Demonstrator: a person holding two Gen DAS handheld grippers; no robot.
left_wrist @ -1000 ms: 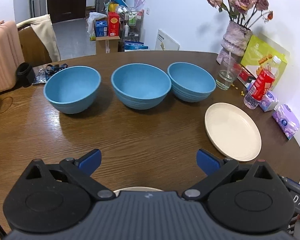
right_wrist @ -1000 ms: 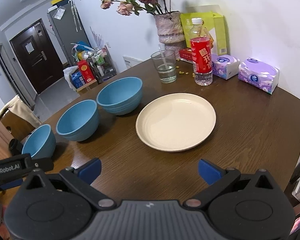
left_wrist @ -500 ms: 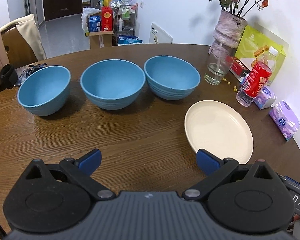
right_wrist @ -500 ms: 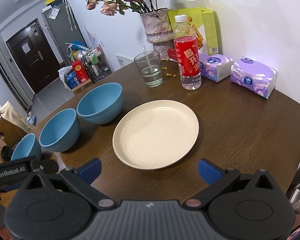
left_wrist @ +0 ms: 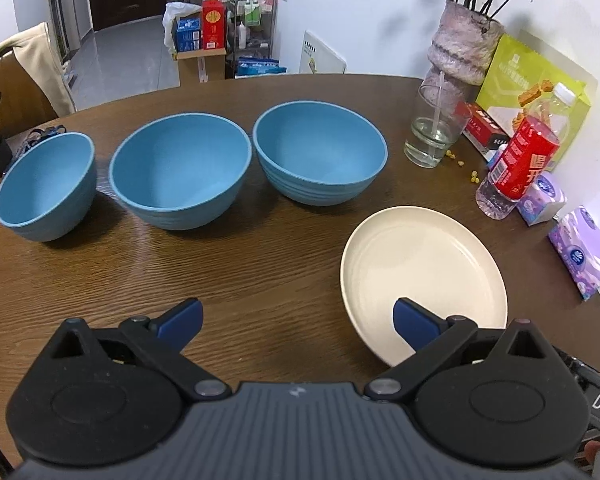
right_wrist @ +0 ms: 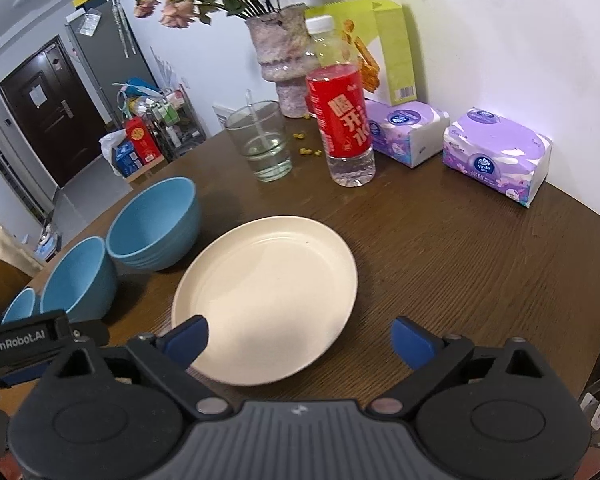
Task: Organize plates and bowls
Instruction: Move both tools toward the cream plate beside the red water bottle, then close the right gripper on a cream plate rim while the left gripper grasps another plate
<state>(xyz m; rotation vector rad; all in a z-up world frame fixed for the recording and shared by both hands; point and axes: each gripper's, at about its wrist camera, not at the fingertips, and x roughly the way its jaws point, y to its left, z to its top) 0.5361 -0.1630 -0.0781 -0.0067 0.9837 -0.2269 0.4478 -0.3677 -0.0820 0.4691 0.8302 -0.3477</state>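
Note:
Three blue bowls stand in a row on the brown round table (left_wrist: 260, 264): left bowl (left_wrist: 46, 188), middle bowl (left_wrist: 180, 172), right bowl (left_wrist: 320, 152). A cream plate (left_wrist: 420, 276) lies to their right. My left gripper (left_wrist: 298, 316) is open and empty above bare wood, its right finger over the plate's near-left rim. In the right wrist view the plate (right_wrist: 268, 272) lies just ahead. My right gripper (right_wrist: 300, 336) is wide, its jaws closing a little. The plate's near rim sits between the fingers, and the pads do not press on it.
Behind the plate stand a water glass (right_wrist: 264, 148), a red-labelled bottle (right_wrist: 344, 124), two purple tissue packs (right_wrist: 496, 156), a flower vase (right_wrist: 284, 56) and a yellow-green bag (right_wrist: 384, 48). The table's edge curves close on the right. A chair (left_wrist: 24, 76) stands at far left.
Both grippers have moved rightward and lower, toward the cream plate. The bowls slid left in view. The plate is now at both grippers' fingertips.

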